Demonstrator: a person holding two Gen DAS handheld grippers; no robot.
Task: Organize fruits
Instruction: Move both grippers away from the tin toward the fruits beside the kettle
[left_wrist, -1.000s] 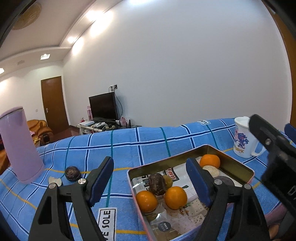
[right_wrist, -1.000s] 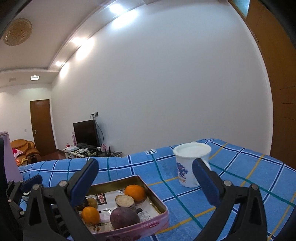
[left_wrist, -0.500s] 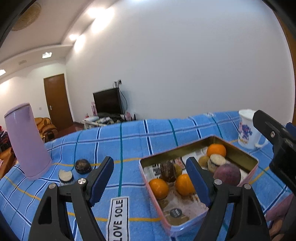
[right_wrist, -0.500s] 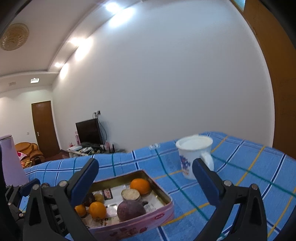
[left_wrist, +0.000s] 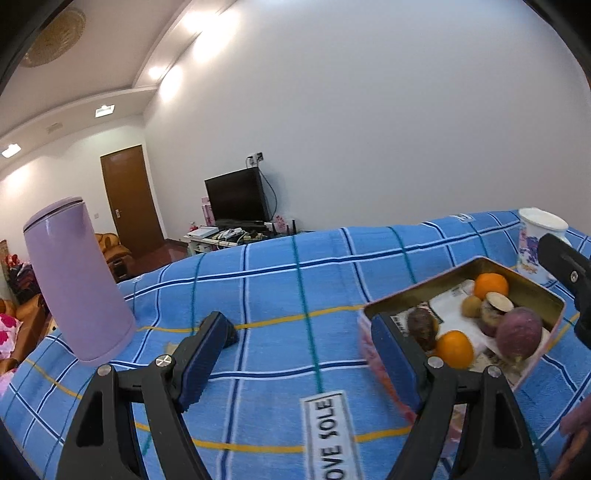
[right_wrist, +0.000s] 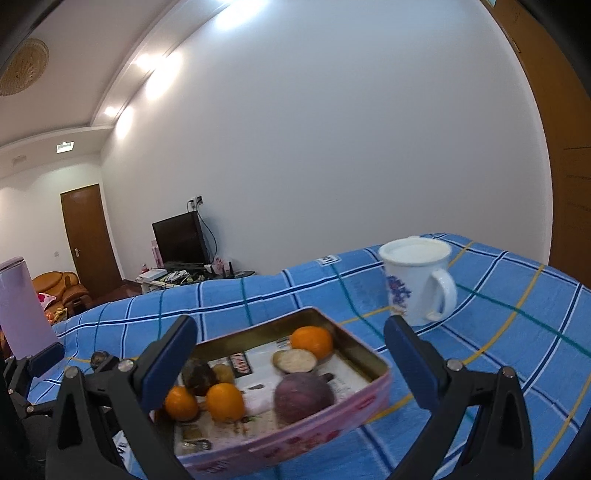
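Jaws apart on both the left gripper (left_wrist: 301, 356) and right gripper (right_wrist: 290, 358) (nothing held), fruit tin (right_wrist: 364, 356) near.

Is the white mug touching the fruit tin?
Apart. In the right wrist view, blue cloth shows between the mug and the tin's nearest corner.

Both fisheye cameras sit low over a blue plaid cloth (left_wrist: 280, 295), each looking forward between its own black fingers toward the white back wall. The left view faces bare cloth, with the shallow pink-walled metal tin (left_wrist: 550, 299) of fruit at 3 o'clock. The right view has that tin (right_wrist: 354, 350) close at 6 o'clock.
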